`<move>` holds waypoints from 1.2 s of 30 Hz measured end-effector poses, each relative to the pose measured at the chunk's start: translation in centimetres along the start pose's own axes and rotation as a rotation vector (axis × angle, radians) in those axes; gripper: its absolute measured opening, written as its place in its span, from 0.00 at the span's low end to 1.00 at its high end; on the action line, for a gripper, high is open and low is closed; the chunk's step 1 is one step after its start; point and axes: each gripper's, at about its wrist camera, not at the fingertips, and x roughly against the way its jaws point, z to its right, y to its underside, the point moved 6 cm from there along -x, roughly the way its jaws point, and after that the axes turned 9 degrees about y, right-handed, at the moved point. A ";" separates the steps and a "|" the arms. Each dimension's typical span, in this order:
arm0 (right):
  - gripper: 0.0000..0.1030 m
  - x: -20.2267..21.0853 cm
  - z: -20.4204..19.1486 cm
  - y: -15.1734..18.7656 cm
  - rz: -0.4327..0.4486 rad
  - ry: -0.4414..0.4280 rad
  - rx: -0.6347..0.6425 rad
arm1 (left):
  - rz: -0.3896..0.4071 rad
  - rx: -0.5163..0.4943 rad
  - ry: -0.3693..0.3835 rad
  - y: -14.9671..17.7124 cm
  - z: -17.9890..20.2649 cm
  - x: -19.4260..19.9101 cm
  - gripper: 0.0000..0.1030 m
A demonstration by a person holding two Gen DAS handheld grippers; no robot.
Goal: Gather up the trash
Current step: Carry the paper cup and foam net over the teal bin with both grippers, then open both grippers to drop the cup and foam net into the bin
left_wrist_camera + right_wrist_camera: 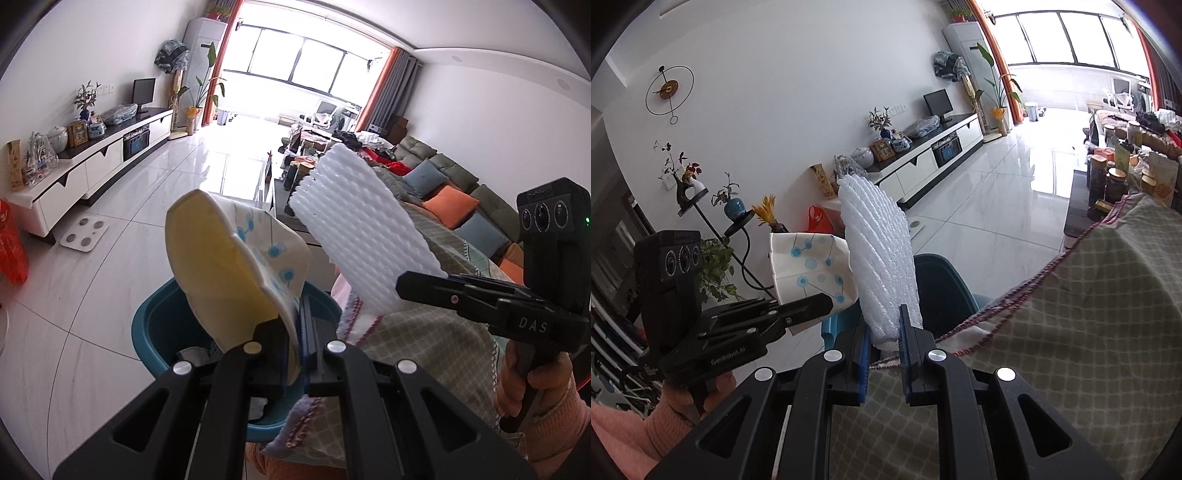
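Note:
My left gripper (pixel 295 328) is shut on a crumpled paper wrapper (pixel 221 266), yellow inside and white with blue dots outside. It holds the wrapper over a teal bin (pixel 147 332) on the floor, which has some scraps in it. My right gripper (pixel 884 332) is shut on a white foam net sleeve (pixel 879 258), which stands upright just right of the wrapper (pixel 812 262). The teal bin (pixel 945 280) sits just beyond the sleeve. Each view shows the other gripper: the right gripper (pixel 406 286) with the foam sleeve (pixel 362 229), and the left gripper (pixel 827 304).
An olive checked blanket (pixel 1071 314) with red stitching lies under and right of both grippers. A white TV cabinet (pixel 92 170) lines the left wall, with a floor scale (pixel 84 232) and a red bag (pixel 11 247) near it. A cluttered low table (pixel 1115 177) and sofa cushions (pixel 450 206) stand right.

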 end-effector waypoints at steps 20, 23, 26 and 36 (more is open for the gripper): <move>0.16 -6.3 0.3 0.4 -0.154 0.037 -0.038 | -0.075 0.082 -0.017 0.6 -3.5 -3.2 0.06; 0.16 -6.9 0.6 0.6 -0.184 0.041 -0.055 | -0.086 0.096 -0.021 0.9 -3.7 -3.7 0.06; 0.16 -7.3 1.0 0.7 -0.203 0.040 -0.077 | -0.096 0.105 -0.017 1.0 -4.0 -4.3 0.07; 0.24 -7.3 1.2 0.6 -0.202 0.047 -0.082 | -0.122 0.135 -0.019 1.4 -5.1 -6.4 0.18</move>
